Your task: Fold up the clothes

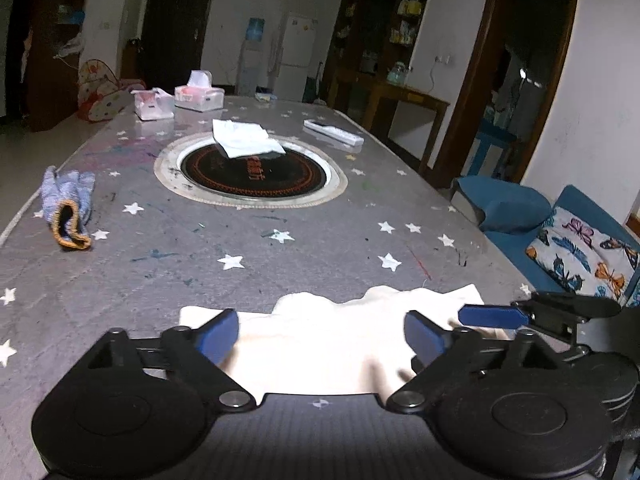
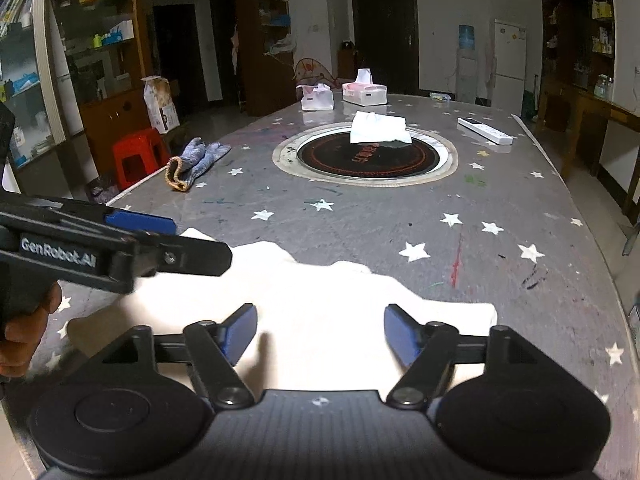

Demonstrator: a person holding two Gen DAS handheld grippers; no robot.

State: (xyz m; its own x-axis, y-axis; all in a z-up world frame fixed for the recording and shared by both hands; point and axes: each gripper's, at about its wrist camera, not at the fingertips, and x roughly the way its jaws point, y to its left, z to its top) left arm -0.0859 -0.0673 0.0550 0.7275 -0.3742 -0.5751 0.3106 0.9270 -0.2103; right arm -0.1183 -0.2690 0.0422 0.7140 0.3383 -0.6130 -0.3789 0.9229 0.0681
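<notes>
A cream-white garment [image 1: 320, 344] lies flat on the grey star-patterned table [image 1: 280, 256] at its near edge; it also shows in the right wrist view [image 2: 320, 312]. My left gripper [image 1: 320, 336] is open just above the garment, holding nothing. My right gripper [image 2: 320, 334] is open over the garment's right half, empty. The right gripper's blue fingers [image 1: 492, 316] show at the right of the left wrist view. The left gripper's fingers [image 2: 140, 220] show at the left of the right wrist view, over the garment's left edge.
A blue knitted glove [image 1: 66, 204] lies at the table's left. A round black hotplate [image 1: 250, 172] sits mid-table with a white cloth [image 1: 246, 138] on it. Tissue packs [image 1: 198, 94] and a white remote [image 1: 332, 132] lie farther back. A blue sofa [image 1: 560, 236] stands right.
</notes>
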